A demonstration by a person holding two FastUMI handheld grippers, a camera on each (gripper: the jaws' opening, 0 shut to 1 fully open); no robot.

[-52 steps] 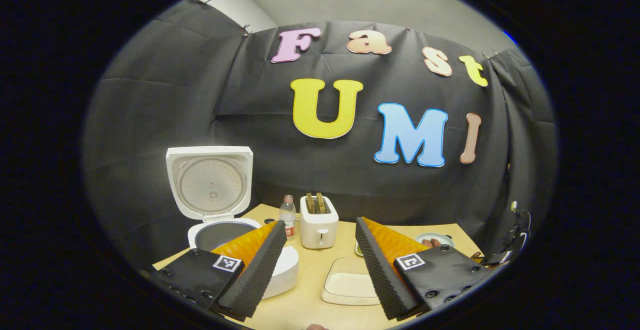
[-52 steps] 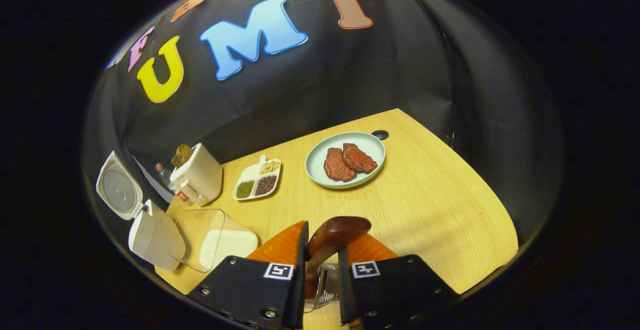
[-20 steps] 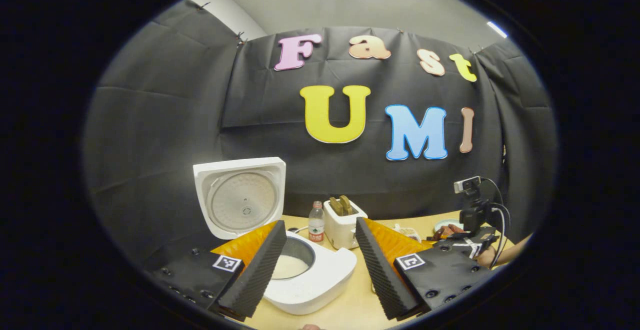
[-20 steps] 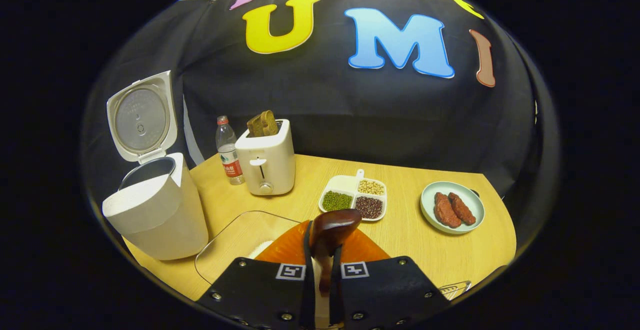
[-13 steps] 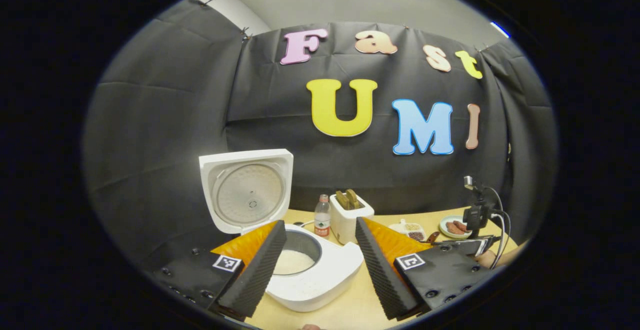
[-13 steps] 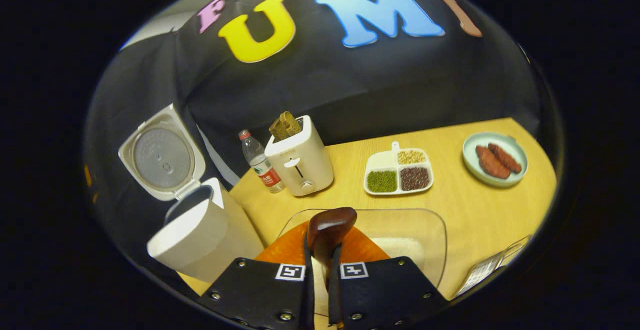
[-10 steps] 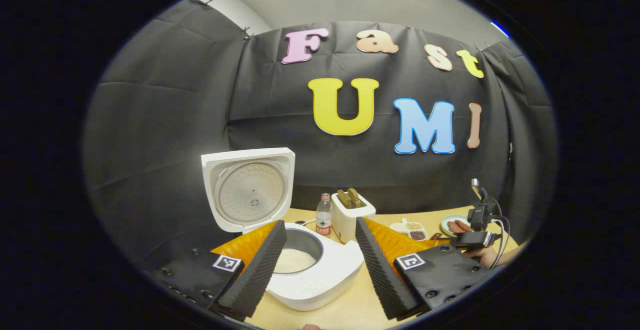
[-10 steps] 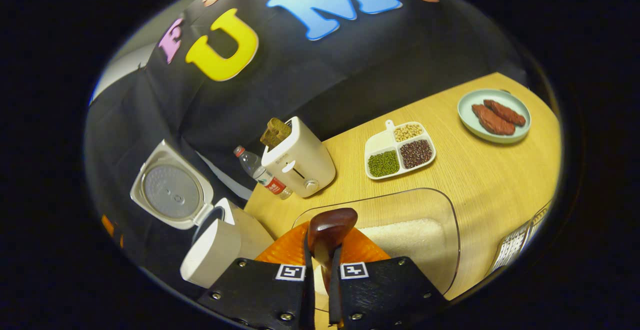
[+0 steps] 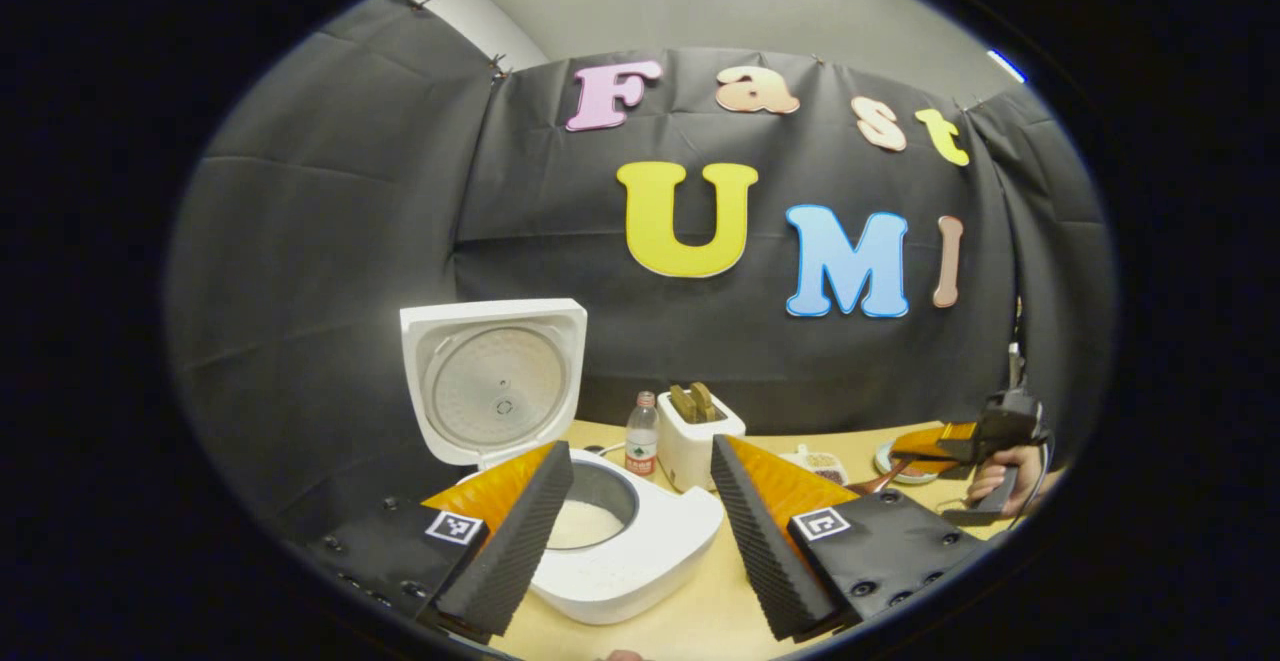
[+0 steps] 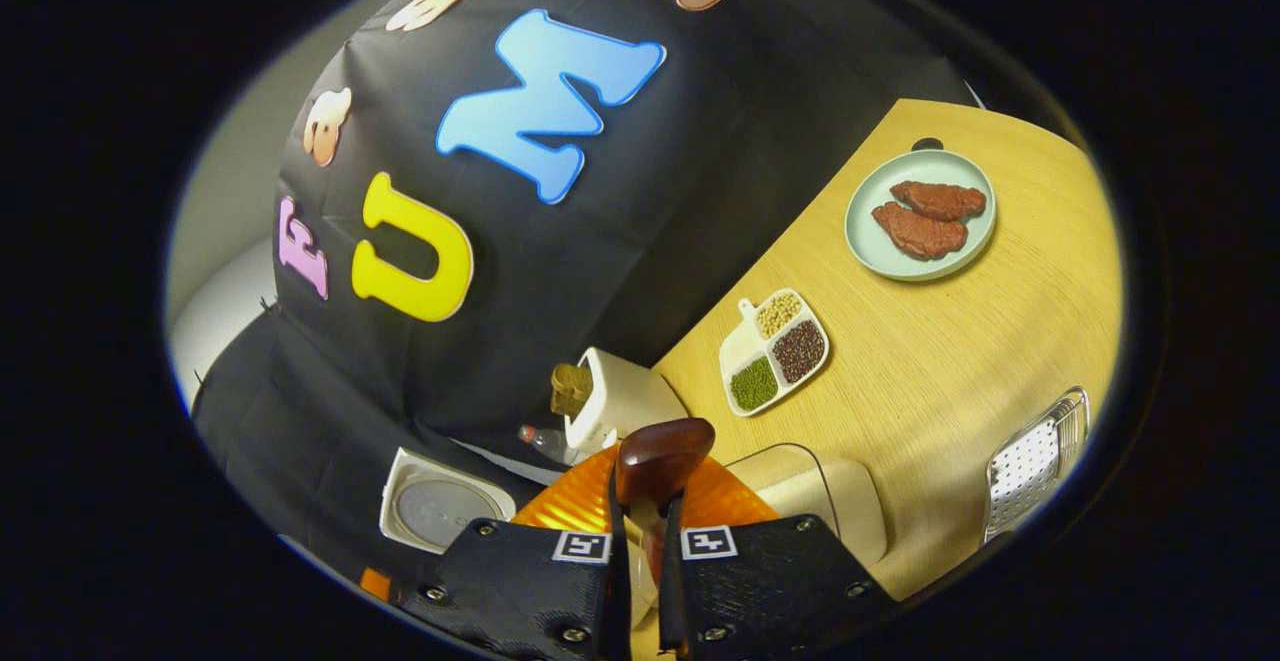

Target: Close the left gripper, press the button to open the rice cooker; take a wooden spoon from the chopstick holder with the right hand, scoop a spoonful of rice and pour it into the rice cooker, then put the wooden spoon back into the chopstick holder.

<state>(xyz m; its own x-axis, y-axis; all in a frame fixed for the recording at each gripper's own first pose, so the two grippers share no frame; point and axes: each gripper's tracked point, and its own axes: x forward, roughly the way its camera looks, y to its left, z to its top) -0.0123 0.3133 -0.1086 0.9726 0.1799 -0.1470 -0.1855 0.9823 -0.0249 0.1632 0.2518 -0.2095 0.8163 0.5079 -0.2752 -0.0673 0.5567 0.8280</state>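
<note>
The left gripper (image 9: pixel 640 531) hangs with fingers apart over the open rice cooker (image 9: pixel 625 551) on the pale wooden table (image 10: pixel 940 361). The right gripper (image 10: pixel 640 541) is clamped on the wooden spoon (image 10: pixel 660 451), above the clear rice container (image 10: pixel 820 501); the perforated chopstick holder (image 10: pixel 1035 461) stands to its right; black cloth wall (image 9: pixel 330 241) behind.

The wooden spoon (image 10: pixel 660 456) handle disappears between the right gripper's (image 10: pixel 640 551) fingers; the rice container (image 10: pixel 810 501) behind seems partly covered.
</note>
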